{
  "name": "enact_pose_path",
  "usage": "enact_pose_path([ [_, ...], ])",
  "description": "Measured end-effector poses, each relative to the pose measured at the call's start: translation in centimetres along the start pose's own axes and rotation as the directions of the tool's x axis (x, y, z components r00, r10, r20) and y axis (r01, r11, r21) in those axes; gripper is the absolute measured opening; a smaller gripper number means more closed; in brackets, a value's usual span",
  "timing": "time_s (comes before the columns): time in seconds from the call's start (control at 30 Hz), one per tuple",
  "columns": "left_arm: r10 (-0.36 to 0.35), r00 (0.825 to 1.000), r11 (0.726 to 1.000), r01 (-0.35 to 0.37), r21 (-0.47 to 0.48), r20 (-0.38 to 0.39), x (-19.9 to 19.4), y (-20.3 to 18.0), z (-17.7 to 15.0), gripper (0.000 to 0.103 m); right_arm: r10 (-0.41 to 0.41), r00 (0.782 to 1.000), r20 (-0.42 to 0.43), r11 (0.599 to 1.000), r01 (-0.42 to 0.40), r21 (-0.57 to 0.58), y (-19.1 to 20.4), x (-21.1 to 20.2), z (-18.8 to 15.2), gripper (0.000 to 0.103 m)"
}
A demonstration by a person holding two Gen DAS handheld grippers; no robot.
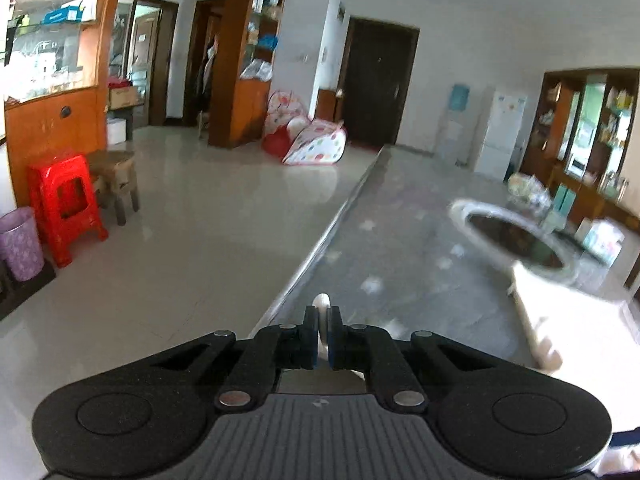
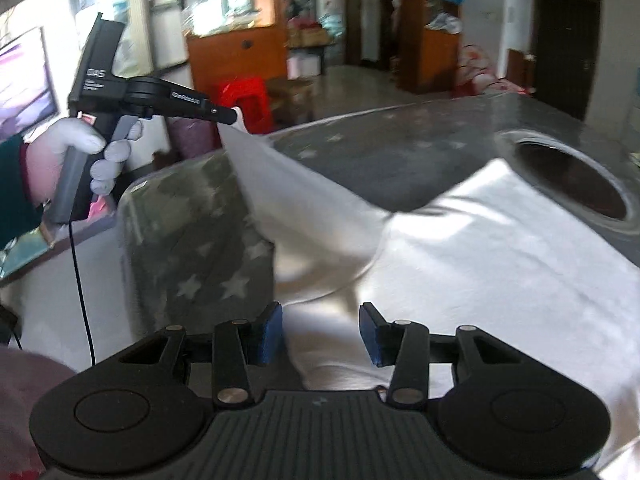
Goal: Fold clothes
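A white garment (image 2: 460, 240) lies spread on a table covered with a grey star-print cloth (image 2: 192, 240). My left gripper (image 1: 322, 332) is shut on a corner of the white garment (image 1: 322, 304) and holds it lifted above the table; in the right wrist view the left gripper (image 2: 234, 116) pulls that corner up and left, stretching the cloth taut. My right gripper (image 2: 320, 334) is open, with its blue pads (image 2: 272, 332) on either side of the garment's near edge, just above it. More of the garment shows at right in the left wrist view (image 1: 560, 320).
A round metal basin (image 2: 572, 180) sits on the table beyond the garment; it also shows in the left wrist view (image 1: 516, 240). The table's left edge (image 1: 320, 240) drops to a tiled floor. A red stool (image 1: 64, 204) and a purple bin (image 1: 20, 244) stand by the wall.
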State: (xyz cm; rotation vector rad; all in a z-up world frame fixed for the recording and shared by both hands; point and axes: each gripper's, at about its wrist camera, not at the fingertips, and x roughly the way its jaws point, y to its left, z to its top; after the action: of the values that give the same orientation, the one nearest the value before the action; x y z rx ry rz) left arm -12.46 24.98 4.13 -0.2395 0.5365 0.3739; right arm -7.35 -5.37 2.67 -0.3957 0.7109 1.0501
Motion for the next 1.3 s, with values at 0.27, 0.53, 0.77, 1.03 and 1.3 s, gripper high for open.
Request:
enact_pose_path([
  [0.27, 0.064, 0.997, 0.995, -0.060, 0.085, -0.043, 2.2, 0.3, -1.2, 0.007, 0.022, 1.000, -0.014, 1.000, -0.022, -0.009, 0.6, 0.3, 0.2, 0.043],
  [0.53, 0.188, 0.981, 0.978, -0.182, 0.098, -0.054, 4.0, 0.8, 0.2, 0.011, 0.040, 0.999, 0.011, 0.999, -0.040, 0.004, 0.7, -1.0, 0.1, 0.043],
  [0.77, -0.047, 0.997, 0.995, 0.053, 0.086, -0.063, 2.3, -3.7, 2.2, 0.012, -0.015, 0.999, 0.044, 0.999, 0.013, 0.044, -0.9, -2.4, 0.3, 0.043],
  [1.03, -0.360, 0.918, 0.900, 0.389, 0.195, -0.167, 3.4, -14.6, 2.0, 0.011, -0.132, 0.991, 0.033, 0.979, 0.125, 0.162, -4.9, -3.9, -1.3, 0.043],
  [1.3, -0.423, 0.862, 0.827, 0.493, 0.271, -0.279, 6.2, -20.4, -0.5, 0.010, -0.141, 0.990, 0.020, 0.969, 0.134, 0.207, -6.3, -3.9, -2.7, 0.043],
])
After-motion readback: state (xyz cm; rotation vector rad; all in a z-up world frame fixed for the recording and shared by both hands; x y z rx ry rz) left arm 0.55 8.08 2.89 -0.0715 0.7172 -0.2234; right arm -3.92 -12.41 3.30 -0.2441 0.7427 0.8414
